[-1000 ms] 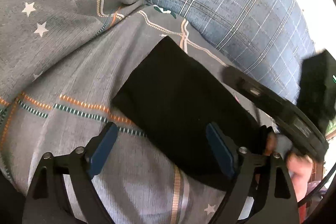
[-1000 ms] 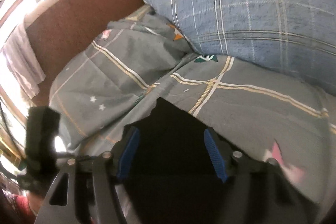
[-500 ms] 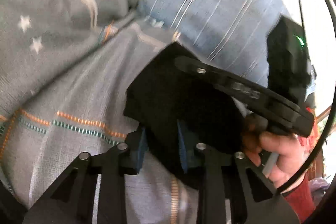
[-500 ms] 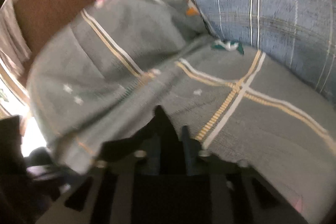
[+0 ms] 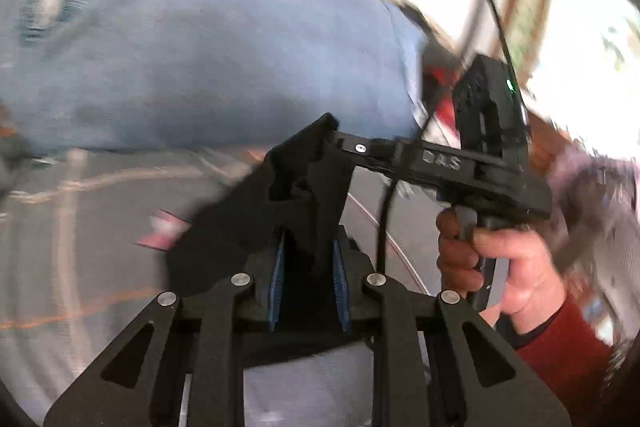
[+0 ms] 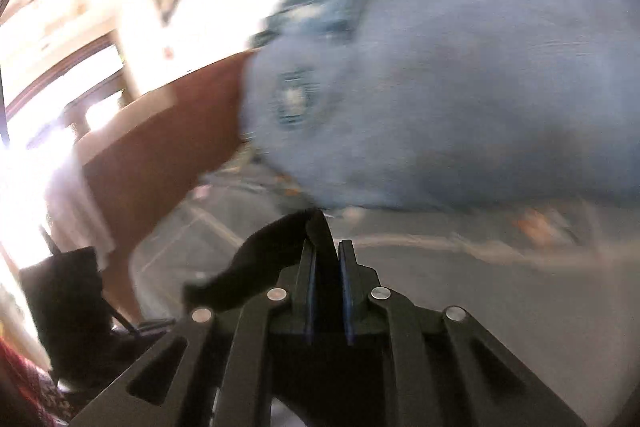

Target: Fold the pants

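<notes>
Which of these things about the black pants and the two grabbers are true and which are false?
1. The left gripper is shut on the black pants. True.
2. The right gripper is wide open and empty. False: its blue pads pinch black cloth.
3. A blue pillow lies behind the pants. True.
4. The pants are bright yellow. False: they are black.
5. A bare hand holds the other gripper's handle. True.
</notes>
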